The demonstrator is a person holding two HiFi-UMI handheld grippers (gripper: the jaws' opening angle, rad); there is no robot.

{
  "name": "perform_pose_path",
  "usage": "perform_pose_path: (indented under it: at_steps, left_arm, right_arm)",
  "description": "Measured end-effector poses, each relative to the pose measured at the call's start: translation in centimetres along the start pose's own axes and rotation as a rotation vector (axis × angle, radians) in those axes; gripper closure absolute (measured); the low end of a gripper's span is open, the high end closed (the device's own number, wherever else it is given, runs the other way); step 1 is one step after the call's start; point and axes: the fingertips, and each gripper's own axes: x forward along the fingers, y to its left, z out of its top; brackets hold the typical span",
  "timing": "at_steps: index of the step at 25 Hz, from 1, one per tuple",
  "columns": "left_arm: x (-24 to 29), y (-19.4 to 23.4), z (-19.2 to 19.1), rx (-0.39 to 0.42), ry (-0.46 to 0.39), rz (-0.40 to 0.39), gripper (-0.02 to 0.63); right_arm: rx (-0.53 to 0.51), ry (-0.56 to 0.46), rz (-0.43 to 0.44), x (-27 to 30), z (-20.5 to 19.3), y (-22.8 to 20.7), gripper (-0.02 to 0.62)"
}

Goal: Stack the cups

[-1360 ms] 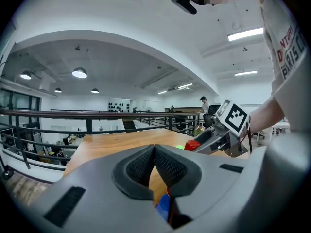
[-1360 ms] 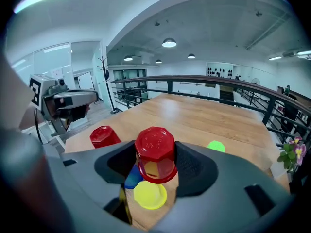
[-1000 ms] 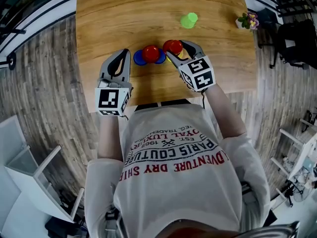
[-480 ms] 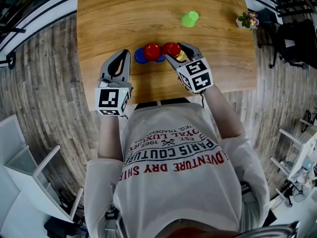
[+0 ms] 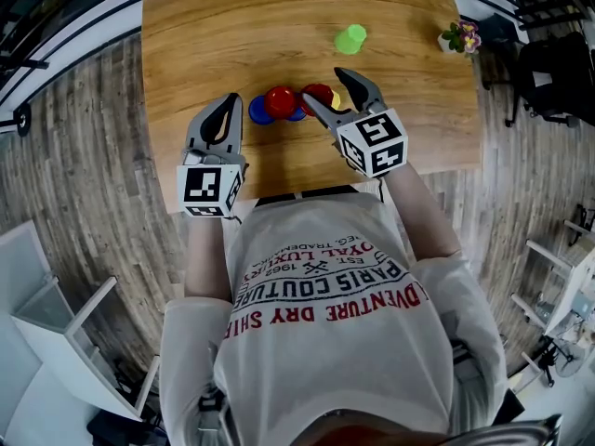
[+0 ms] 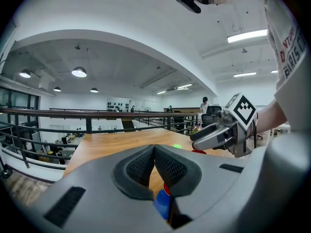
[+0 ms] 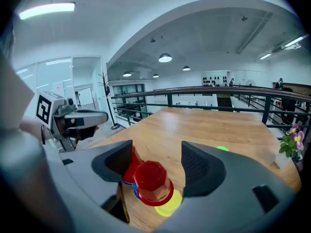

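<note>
Now right gripper (image 7: 155,161) jaws just opened, stacked red cup (image 7: 151,181) loose between; left gripper (image 6: 154,152) jaws together; we'd fetch green cup (image 5: 350,38) next.

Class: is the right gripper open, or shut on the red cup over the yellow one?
Open. The right gripper's jaws have just been opening and stand clear of the red cup between them.
</note>
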Motion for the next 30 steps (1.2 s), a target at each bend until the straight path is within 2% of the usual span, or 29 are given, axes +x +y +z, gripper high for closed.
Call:
perform_pose_path:
  at_steps: [3, 6, 12, 22, 30]
  left_arm:
    - [0.7, -0.1, 0.6, 0.009, -0.004, 0.005, 0.591]
    - [1.4, -0.2, 0.8, 0.007, -0.002, 0.015, 0.591]
    - [3.0, -0.3, 0.7, 0.009, 0.015, 0.046, 0.591]
    - [4.0, 0.1, -0.2, 0.017, 0.052, 0.175, 0.591]
    - [3.6, 0.3, -0.5, -0.036, 0.054, 0.266, 0.591]
  right_arm:
    - [0.001, -0.059, -0.050, -0.9, 2.0, -2.1, 0.288]
    - [0.005, -0.075, -0.103, -1.6, 2.7, -4.8, 0.288]
    - [0.027, -0.002, -0.149, -0.5, 0.3, -10.3, 0.288]
    - [0.022, 0.129, -0.122, 5.5, -4.5, -16.9, 0.288]
    - [0.059, 0.207, -0.074, 8.9, -6.5, -19.2, 0.288]
